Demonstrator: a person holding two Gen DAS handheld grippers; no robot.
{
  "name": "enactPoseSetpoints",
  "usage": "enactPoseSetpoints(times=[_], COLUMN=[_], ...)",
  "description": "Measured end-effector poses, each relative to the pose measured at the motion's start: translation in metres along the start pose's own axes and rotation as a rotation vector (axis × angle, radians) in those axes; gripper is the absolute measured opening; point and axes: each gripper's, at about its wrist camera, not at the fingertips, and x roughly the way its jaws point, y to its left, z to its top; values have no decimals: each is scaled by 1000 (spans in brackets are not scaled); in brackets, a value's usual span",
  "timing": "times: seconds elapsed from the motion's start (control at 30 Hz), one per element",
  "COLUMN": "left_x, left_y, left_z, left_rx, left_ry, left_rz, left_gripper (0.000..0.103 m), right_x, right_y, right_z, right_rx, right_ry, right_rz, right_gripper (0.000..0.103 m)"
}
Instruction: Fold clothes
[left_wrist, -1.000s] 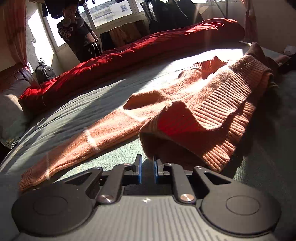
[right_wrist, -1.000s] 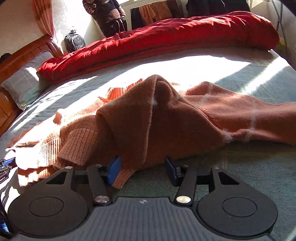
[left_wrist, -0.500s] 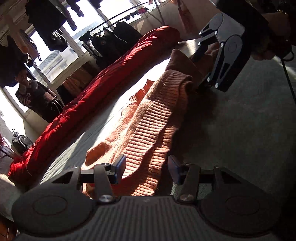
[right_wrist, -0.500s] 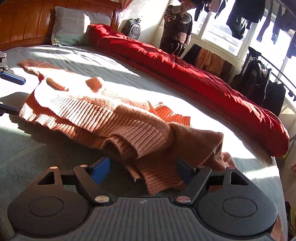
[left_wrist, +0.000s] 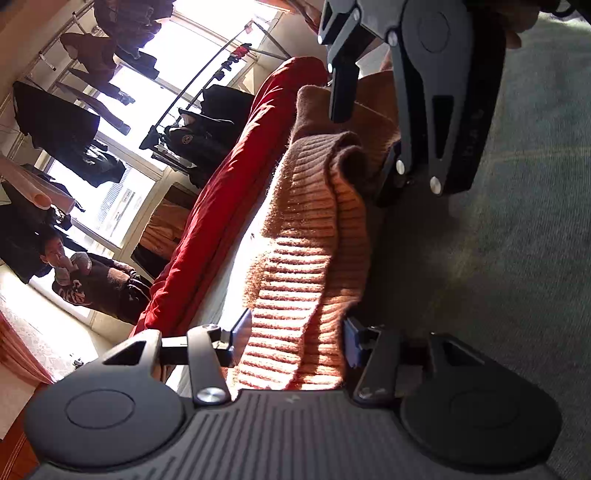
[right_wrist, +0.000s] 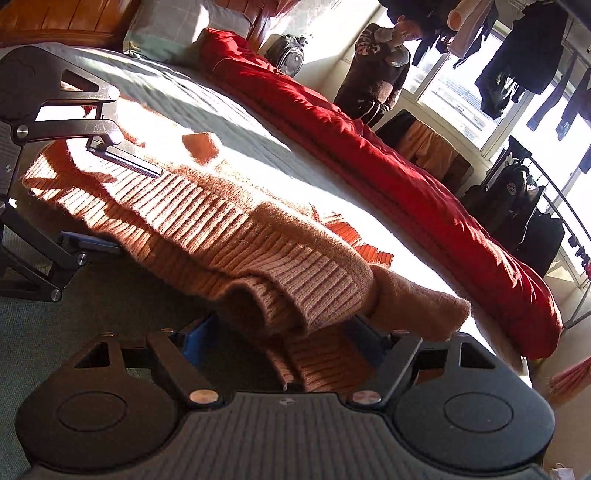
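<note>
An orange ribbed sweater lies bunched on the green bed sheet, its ribbed hem folded over toward me. My left gripper is rolled on its side and open. It straddles one end of the hem, one finger above the cloth and one beneath. At the other end my right gripper is open wide around the thick fold, and the knit fills the space between its blue pads. The two grippers face each other along the hem.
A long red duvet lies along the far side of the bed. A pillow leans on the wooden headboard. A person stands by the window. A rack of dark clothes stands beyond the bed.
My left gripper went from shut and empty to open around the hem, rolling onto its side and nearing the right gripper. The right gripper rolled too, and its jaws spread wider around the fold.
</note>
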Motion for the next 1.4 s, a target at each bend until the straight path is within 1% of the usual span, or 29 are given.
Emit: enactPoseSetpoints(times=[0.07, 0.13, 0.2, 0.23, 0.27, 0.4, 0.5, 0.57, 0.63, 0.73, 0.83, 0.93, 0.97, 1.0, 1.03, 1.07, 1.1, 1.13, 1.17, 1.2, 1.27, 1.4], left_x=[-1, -4, -6, -6, -6, -8, -8, -9, -10, -10, -8, -5, -4, -3, -1, 1, 3, 5, 7, 6, 2, -15], left_y=[5, 11, 18, 21, 25, 42, 52, 56, 57, 54, 49, 39, 35, 30, 25, 24, 23, 21, 20, 21, 23, 29], left_z=[1, 0, -1, -1, -1, 2, 1, 0, -2, -6, -7, -5, -3, 0, 2, 4, 5, 7, 8, 8, 8, 10], left_rx=[-13, -35, -52, -63, -79, -133, -176, -197, -202, -194, -165, -116, -92, -67, -46, -47, -47, -48, -51, -61, -76, -88], left_ry=[-11, -18, -25, -27, -28, -39, -36, -36, -36, -35, -28, -18, -13, -11, -8, 1, 10, 18, 27, 34, 31, 14], left_rz=[10, 32, 56, 67, 74, 91, 95, 90, 91, 95, 88, 85, 87, 87, 85, 73, 62, 50, 38, 27, 14, -8], left_gripper=[53, 53, 53, 53, 53, 53, 53, 53, 53, 53, 53, 53, 53, 53, 53, 51, 41, 34, 17, 5, 5, 5], right_x=[-3, -7, -10, -12, -13, -10, -3, 3, 11, 16, 7, -1, -1, -1, 1, 5, 10, 13, 15, 17, 12, -16], right_y=[0, 2, 5, 8, 11, 24, 30, 33, 33, 28, 15, 0, -4, -7, -8, -8, -6, -4, -2, 0, 0, -8], right_z=[-1, -2, -3, -3, -3, 3, 9, 13, 15, 12, 2, -5, -5, -5, -3, 0, 2, 4, 4, 4, 4, 5], right_rx=[-2, -12, -33, -46, -63, -120, -139, -147, -146, -147, -108, -33, 0, 33, 67, 90, 101, 109, 114, 119, 111, 78], right_ry=[-19, -41, -70, -82, -90, -89, -105, -118, -113, -89, -61, -40, -34, -27, -18, -9, 1, 9, 15, 22, 17, 8], right_rz=[10, 12, 8, 2, -9, -60, -111, -161, -218, -334, -370, -368, -353, -331, -301, -269, -236, -214, -200, -186, -177, -156], right_gripper=[82, 85, 89, 92, 94, 94, 94, 94, 94, 94, 93, 92, 88, 79, 74, 60, 42, 32, 20, 18, 11, 9])
